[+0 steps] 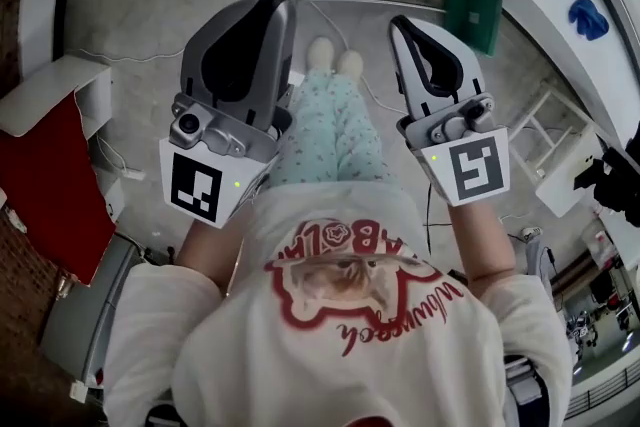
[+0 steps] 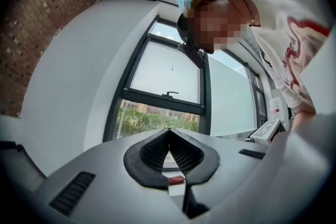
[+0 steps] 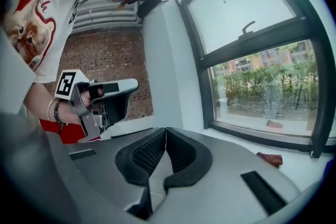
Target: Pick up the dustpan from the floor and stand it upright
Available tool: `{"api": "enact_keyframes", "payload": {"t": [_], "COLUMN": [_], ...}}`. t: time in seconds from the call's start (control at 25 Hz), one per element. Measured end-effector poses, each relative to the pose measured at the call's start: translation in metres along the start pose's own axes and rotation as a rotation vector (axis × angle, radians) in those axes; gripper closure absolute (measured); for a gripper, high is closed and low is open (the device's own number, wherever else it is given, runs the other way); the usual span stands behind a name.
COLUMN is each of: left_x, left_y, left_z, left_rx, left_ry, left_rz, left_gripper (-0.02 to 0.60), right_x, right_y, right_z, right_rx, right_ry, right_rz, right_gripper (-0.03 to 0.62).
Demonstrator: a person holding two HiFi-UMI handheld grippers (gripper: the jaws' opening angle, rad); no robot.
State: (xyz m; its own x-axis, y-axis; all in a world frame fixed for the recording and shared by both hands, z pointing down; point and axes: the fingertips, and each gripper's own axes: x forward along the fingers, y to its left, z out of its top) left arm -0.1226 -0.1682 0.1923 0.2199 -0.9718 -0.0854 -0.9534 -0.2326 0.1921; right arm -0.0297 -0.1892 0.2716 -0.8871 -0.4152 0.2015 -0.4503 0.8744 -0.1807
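Note:
In the head view both grippers are held out in front of the person's chest, above the concrete floor. My left gripper (image 1: 283,0) is shut, its black pads meeting at the tip with nothing between them; the left gripper view shows it (image 2: 169,131) pointing at a window. My right gripper (image 1: 398,21) is also shut and empty, and its own view shows the jaws (image 3: 165,131) closed. A green flat object (image 1: 473,15) lies on the floor by the white wall base, beyond the right gripper; I cannot tell whether it is the dustpan.
A red sheet (image 1: 50,175) and a white box lie at the left. A thin cable (image 1: 335,3) runs over the floor ahead of the person's feet. A white rack (image 1: 560,155) stands at the right. A blue cloth (image 1: 588,15) rests on the white ledge.

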Motion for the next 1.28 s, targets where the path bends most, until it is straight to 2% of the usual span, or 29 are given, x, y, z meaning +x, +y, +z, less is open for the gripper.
{"api": "enact_keyframes", "payload": {"t": [0.16,0.32,0.48,0.56,0.6,0.68,0.88,1.0,1.28], "left_x": [-0.011,-0.013,-0.023,-0.026,-0.027,-0.029,-0.036,-0.044,-0.064], "left_y": [0.026,0.050,0.073,0.075,0.073,0.069,0.069,0.064,0.062], "left_z": [-0.049,-0.094,-0.136,-0.154,-0.162,-0.174,-0.206,-0.227,-0.258], "left_rx": [-0.027,-0.062,-0.102,-0.090,-0.072,-0.038,-0.047,-0.063,-0.085], "left_ry": [0.040,0.033,0.030,0.035,0.039,0.046,0.054,0.075,0.107], "left_rz": [0.013,0.049,0.103,0.102,0.089,0.061,0.047,0.030,0.039], "left_gripper": [0.561,0.561,0.561,0.563,0.561,0.563,0.561,0.561,0.561], "right_x": [0.031,0.058,0.087,0.097,0.101,0.107,0.120,0.129,0.153], "right_y": [0.005,0.009,0.014,0.017,0.018,0.020,0.020,0.019,0.026], "right_z": [-0.066,-0.135,-0.199,-0.228,-0.241,-0.270,-0.338,-0.378,-0.462], "right_rx": [-0.039,-0.075,-0.069,-0.076,-0.090,-0.126,-0.214,-0.211,-0.269], "right_ry": [0.093,0.171,0.231,0.263,0.281,0.327,0.431,0.469,0.546], "right_rz": [0.073,0.149,0.211,0.243,0.258,0.286,0.347,0.348,0.397], "right_gripper": [0.569,0.569,0.568,0.566,0.546,0.441,0.441,0.430,0.370]}}
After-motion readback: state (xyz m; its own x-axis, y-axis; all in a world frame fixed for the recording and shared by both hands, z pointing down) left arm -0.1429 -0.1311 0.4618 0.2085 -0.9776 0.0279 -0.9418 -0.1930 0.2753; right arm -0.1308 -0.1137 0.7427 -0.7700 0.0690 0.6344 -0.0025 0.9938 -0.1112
